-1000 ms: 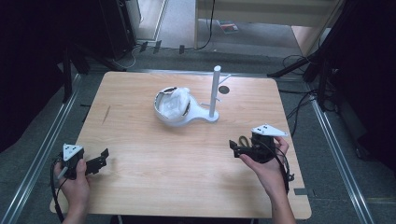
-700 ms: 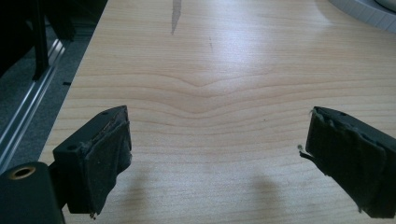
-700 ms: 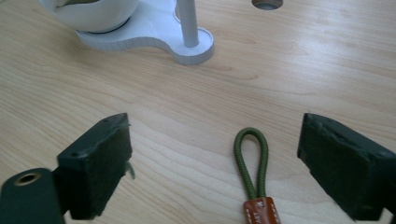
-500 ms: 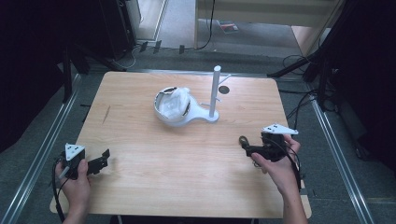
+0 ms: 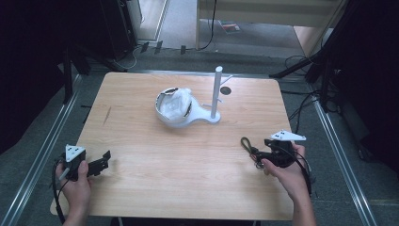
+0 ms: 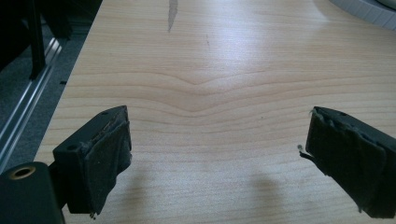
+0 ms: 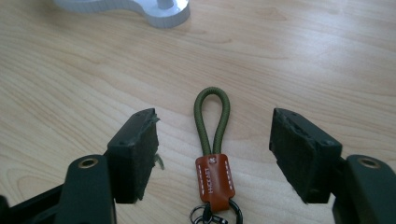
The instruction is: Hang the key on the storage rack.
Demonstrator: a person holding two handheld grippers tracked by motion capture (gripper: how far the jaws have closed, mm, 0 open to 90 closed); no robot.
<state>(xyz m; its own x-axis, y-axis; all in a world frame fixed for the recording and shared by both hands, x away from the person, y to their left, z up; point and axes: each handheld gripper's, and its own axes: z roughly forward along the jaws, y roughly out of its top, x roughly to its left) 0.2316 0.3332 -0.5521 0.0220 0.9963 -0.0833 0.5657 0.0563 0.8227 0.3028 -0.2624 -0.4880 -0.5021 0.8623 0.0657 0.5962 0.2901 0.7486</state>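
Green-corded key strap (image 7: 212, 140) lies flat on the surface (image 5: 188, 165) between my right gripper (image 7: 212, 154) fingers, just closing, not yet touching. Grasp step; next I squeeze the tan tab. Left gripper (image 6: 219, 158) fingers wide, idle.

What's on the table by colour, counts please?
White: 2, stand with upright post and bowl-shaped white piece
Green and brown: 1, keychain strap
Total: 3
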